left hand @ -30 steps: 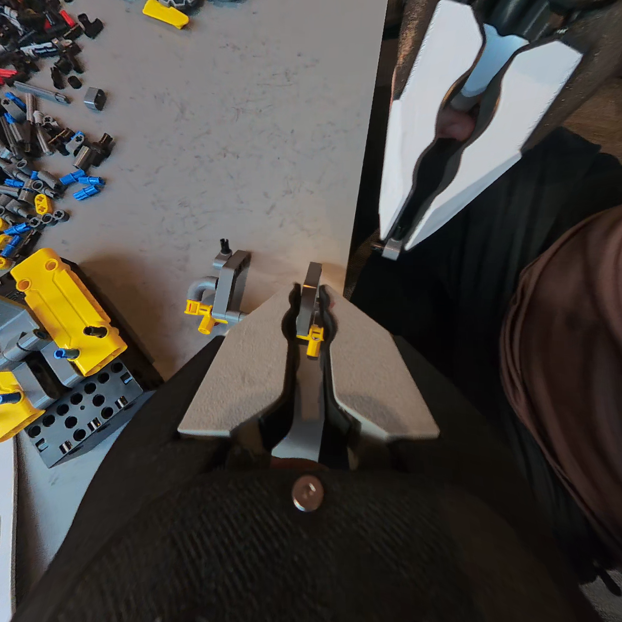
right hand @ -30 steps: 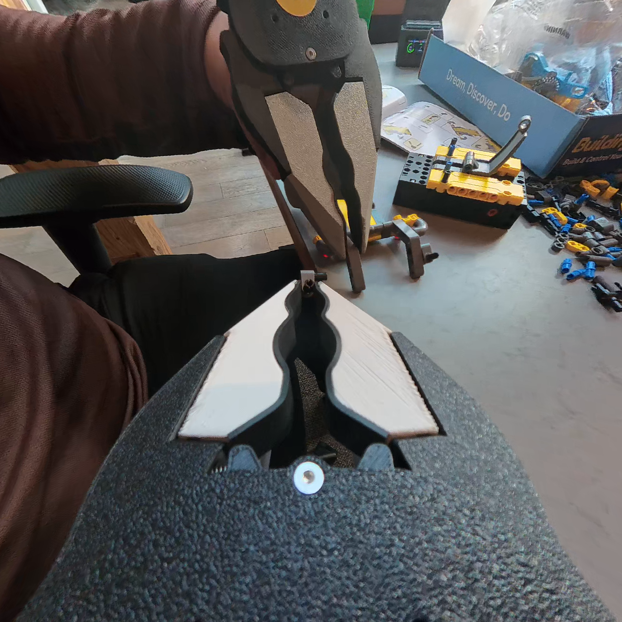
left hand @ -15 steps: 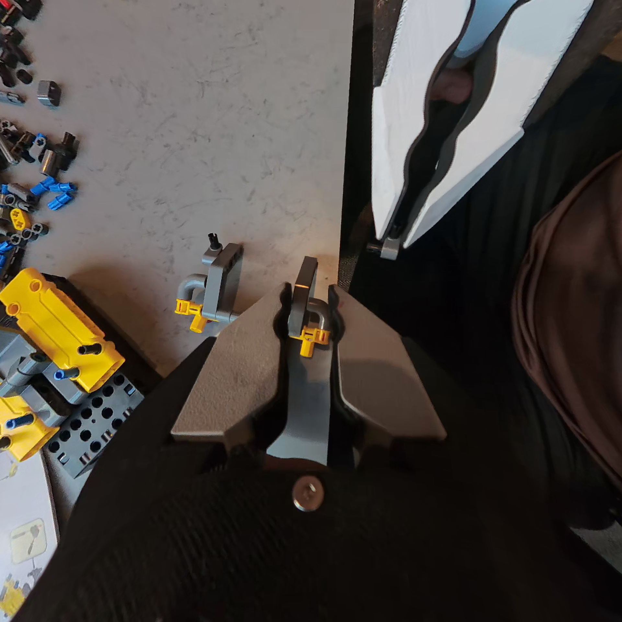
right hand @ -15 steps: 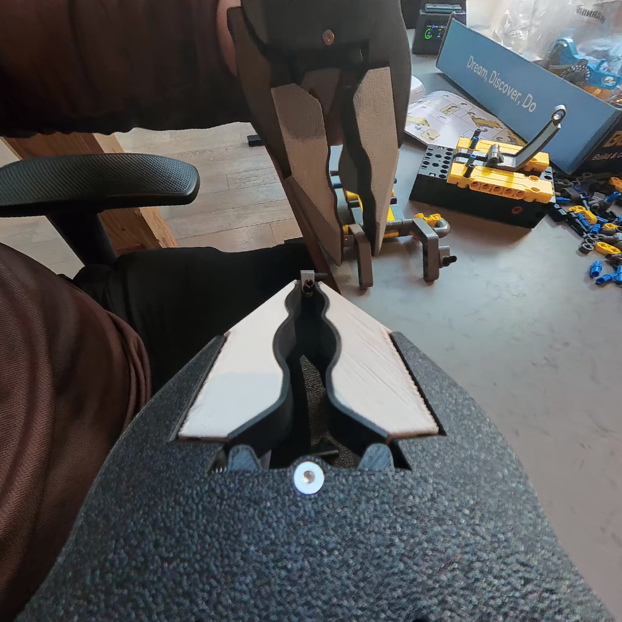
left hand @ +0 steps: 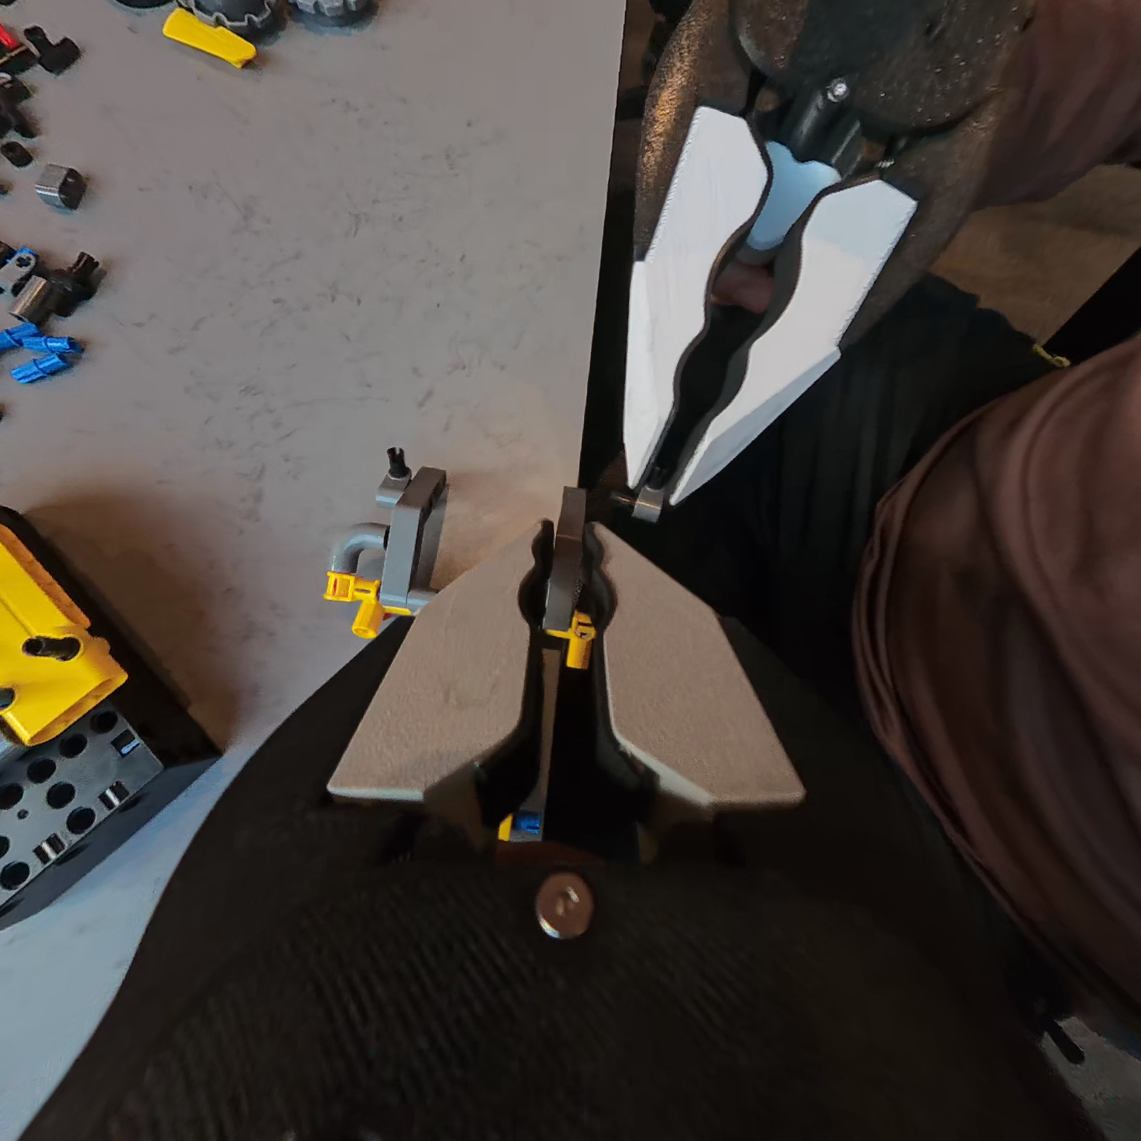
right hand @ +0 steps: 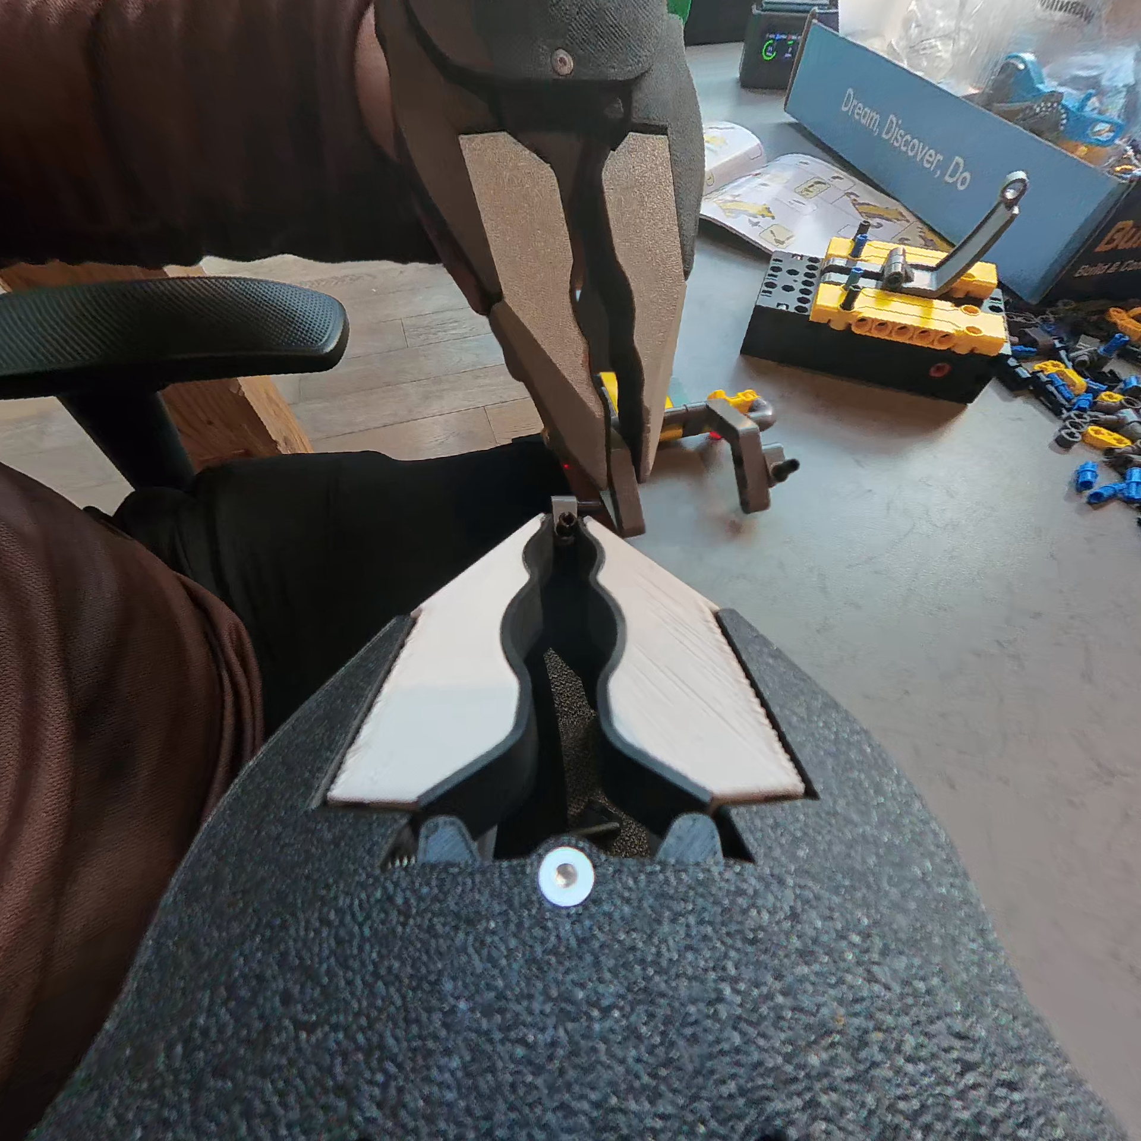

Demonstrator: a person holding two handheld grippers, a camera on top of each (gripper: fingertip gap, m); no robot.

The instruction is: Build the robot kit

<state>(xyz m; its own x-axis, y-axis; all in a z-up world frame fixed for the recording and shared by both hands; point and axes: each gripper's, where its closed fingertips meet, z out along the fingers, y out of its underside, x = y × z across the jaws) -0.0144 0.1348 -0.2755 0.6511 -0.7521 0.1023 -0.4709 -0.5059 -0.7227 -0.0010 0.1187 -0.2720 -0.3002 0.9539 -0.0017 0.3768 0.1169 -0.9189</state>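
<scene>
My left gripper (left hand: 567,532) is shut on a dark grey beam (left hand: 565,574) with a yellow connector (left hand: 577,642) on it, held past the table's edge. It also shows in the right wrist view (right hand: 617,475), pointing down with the beam (right hand: 625,500) sticking out of its tips. The beam looks joined to a second grey arm (left hand: 410,543) that rests on the table. My right gripper (right hand: 565,526) is shut on a small grey connector (right hand: 563,507) with a black pin. The pin's tip meets the beam's lower end. The right gripper (left hand: 656,494) has white fingers.
A black block with yellow beams and a grey lever (right hand: 877,321) stands on the grey table (left hand: 370,247). Loose small pieces (right hand: 1086,401) lie at the right. A blue box (right hand: 944,167) and a booklet (right hand: 796,204) lie behind. A chair armrest (right hand: 167,333) is at the left. Less than 4 cm separates the two grippers' tips.
The two grippers have come together. The pin on the right gripper's connector, apart from the beam a second ago, now meets the beam's end. Both stay shut.
</scene>
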